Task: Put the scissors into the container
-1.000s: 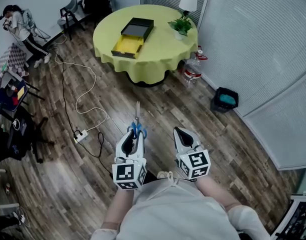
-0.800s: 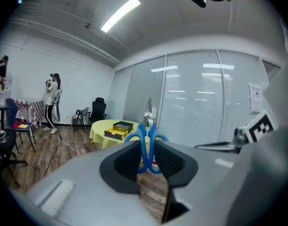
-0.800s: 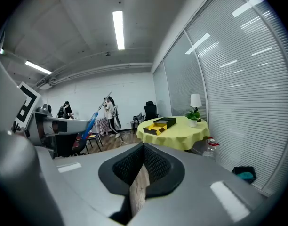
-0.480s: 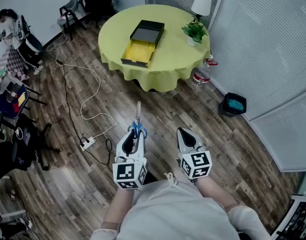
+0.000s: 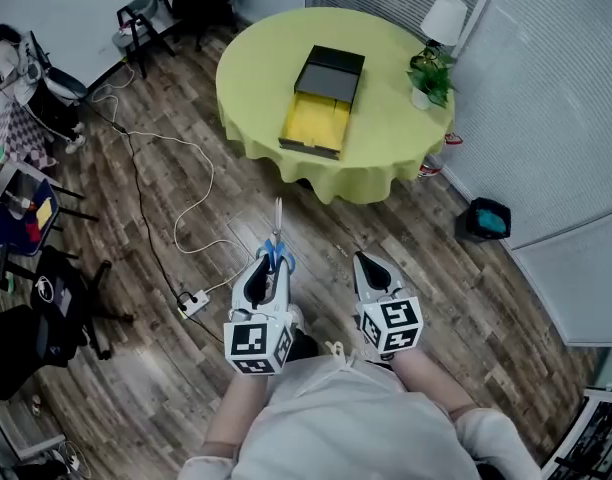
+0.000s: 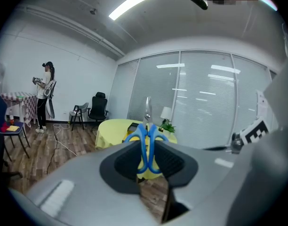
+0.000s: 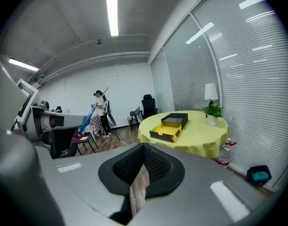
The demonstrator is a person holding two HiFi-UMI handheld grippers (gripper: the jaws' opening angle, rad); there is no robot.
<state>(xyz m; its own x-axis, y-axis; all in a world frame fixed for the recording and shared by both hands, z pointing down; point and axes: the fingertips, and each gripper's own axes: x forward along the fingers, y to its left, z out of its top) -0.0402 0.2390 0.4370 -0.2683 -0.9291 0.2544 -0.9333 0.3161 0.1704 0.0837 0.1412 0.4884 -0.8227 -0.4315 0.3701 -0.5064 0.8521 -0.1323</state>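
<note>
Head view, read with both gripper views. The left gripper (image 5: 270,264) was clenched on the scissors (image 5: 276,230), its jaws pressing the blue handles (the loops showed between the pads in the left gripper view), and the closed blades pointed toward 12 o'clock. The right gripper (image 5: 363,264), just beside the left at its 3 o'clock, had its jaws drawn together with nothing between them. Both were held over the wood floor (image 5: 466,298), in front of the person's torso. The scissors were in the air, well apart from the container (image 5: 324,103), an open black box with a yellow inside that lay on the round table (image 5: 386,158) at 12 o'clock. A plant (image 5: 429,76) and a lamp (image 5: 445,18) stood near the table's 2 o'clock edge. A bin (image 5: 486,219) sat on the floor at 4 o'clock of the table, and a power strip (image 5: 193,301) lay at 8 o'clock of the left gripper.
</note>
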